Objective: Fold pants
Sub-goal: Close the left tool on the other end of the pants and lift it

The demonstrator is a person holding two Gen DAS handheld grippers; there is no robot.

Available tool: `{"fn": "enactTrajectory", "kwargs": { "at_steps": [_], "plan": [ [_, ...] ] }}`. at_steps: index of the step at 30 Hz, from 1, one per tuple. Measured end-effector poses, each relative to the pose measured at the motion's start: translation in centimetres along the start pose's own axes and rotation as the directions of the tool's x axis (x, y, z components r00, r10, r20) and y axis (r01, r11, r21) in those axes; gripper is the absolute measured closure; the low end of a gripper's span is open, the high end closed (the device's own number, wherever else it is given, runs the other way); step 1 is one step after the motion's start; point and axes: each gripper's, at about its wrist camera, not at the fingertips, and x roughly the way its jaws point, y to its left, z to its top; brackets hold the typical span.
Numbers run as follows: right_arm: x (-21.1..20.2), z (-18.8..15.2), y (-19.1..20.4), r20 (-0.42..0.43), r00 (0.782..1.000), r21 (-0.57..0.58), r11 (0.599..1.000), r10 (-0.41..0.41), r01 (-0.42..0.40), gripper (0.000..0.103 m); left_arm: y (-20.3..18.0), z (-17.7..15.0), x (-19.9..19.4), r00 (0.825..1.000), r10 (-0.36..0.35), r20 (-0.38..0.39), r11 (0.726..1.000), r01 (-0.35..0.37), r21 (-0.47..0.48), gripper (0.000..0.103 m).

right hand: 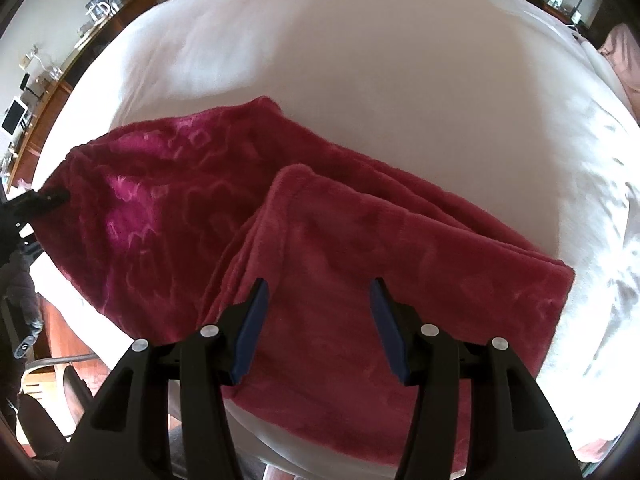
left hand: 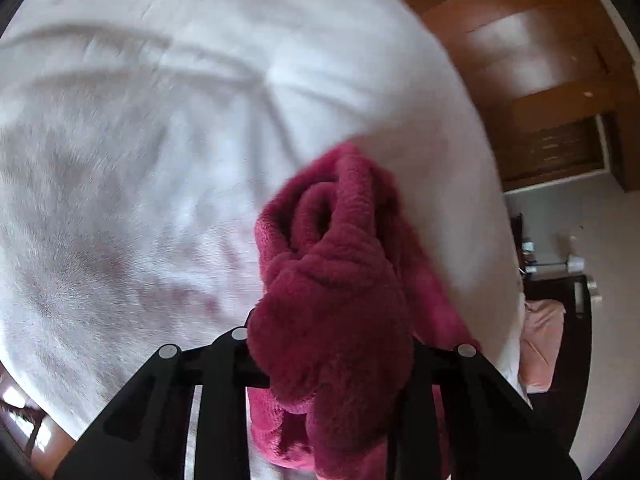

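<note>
pants [right hand: 304, 220] lay on bed [right hand: 400, 80], one layer folded over the near part | left tool [right hand: 48, 200] at pants' left edge | right tool [right hand: 318, 288] above near fold | desk [right hand: 60, 80] beyond bed, left

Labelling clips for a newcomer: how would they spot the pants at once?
Find the big white bed filling the view. Across its near side lie the pants, part folded. They are the only deep-pink fleecy thing there; the left hand-held gripper pinches their left edge.

Left gripper [left hand: 332, 360] clamped tight; right gripper [right hand: 320, 320] points down, jaws apart.
</note>
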Motion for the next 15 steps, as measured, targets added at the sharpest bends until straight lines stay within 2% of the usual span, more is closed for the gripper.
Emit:
{"fn": "enactTrajectory", "kwargs": {
  "at_steps": [4,8,13,15],
  "plan": [
    [-1.2,-0.6,-1.3,0.027,1.000,0.012,1.000,0.009,-0.010,0.049,-4.3,-0.4,-1.6,0.999,-0.041,0.032,0.997,0.039,0.074,0.077],
    [-2.5,-1.6,-3.4,0.056,0.998,0.036,0.999,0.015,-0.017,0.049,-9.4,-2.3,-3.3,0.996,-0.076,0.050,0.982,0.066,0.174,0.077],
    [-3.7,-3.6,-6.9,0.071,0.997,0.100,0.994,0.026,-0.033,0.049,-16.4,-6.1,-4.9,0.992,-0.114,0.047,0.937,0.092,0.338,0.077],
    [-4.2,-4.7,-8.4,0.080,0.997,0.117,0.993,0.025,-0.034,0.049,-19.5,-8.4,-5.5,0.991,-0.131,0.038,0.907,0.104,0.408,0.077]
  ]
}}
